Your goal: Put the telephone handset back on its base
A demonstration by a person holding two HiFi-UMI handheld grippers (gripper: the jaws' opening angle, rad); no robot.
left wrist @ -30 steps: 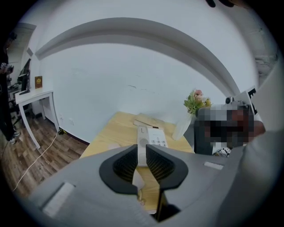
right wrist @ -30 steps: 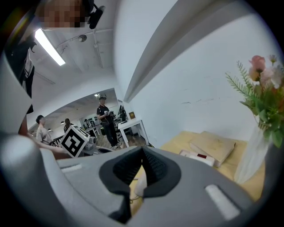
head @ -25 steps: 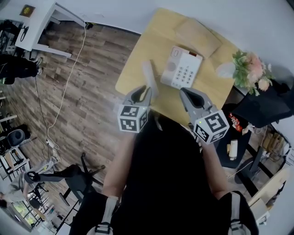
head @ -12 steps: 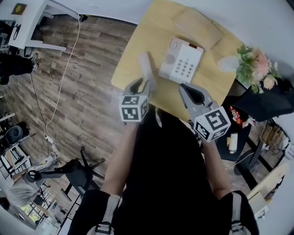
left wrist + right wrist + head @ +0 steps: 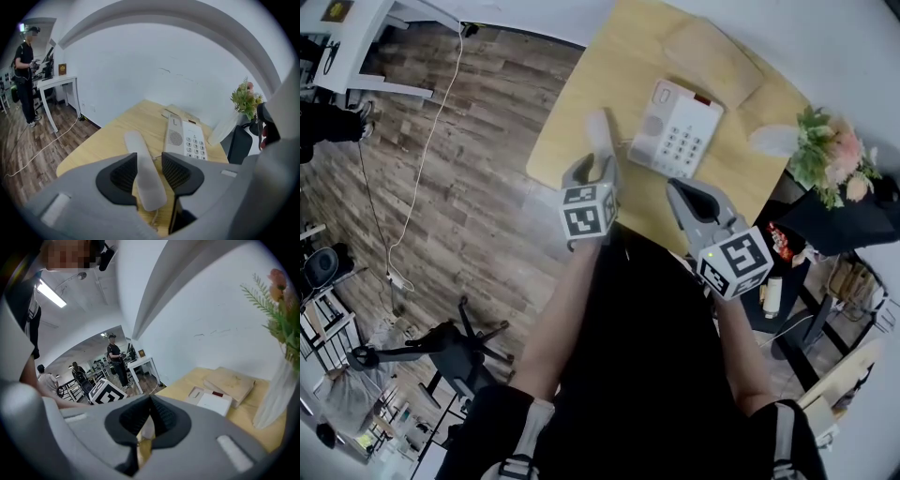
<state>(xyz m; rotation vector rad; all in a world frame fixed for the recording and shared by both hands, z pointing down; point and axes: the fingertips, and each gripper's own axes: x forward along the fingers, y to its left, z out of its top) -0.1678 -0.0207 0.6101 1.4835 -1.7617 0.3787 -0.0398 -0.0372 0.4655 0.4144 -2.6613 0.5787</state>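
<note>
The pale grey handset (image 5: 600,139) lies flat on the wooden table (image 5: 572,112), just left of the white keypad base (image 5: 680,131). My left gripper (image 5: 587,174) hangs over the handset's near end. In the left gripper view the handset (image 5: 135,144) runs between the two pads. My left gripper (image 5: 149,160) is open; its jaws have just been opening and there is a gap at the right pad. The base (image 5: 185,140) stands beyond it. My right gripper (image 5: 686,195) is held above the table's near edge, right of the left one. In its own view my right gripper (image 5: 150,401) is shut on nothing.
A flat wooden board (image 5: 712,56) lies at the table's far side behind the base. A white vase (image 5: 769,141) with flowers (image 5: 830,155) stands at the right edge. Left of the table are wood floor with a cable (image 5: 431,159) and an office chair (image 5: 450,347).
The left gripper has sunk toward the table and shifted slightly right, so its jaws now straddle the handset's near end. The handset and base have stayed put. The right gripper has barely moved.
</note>
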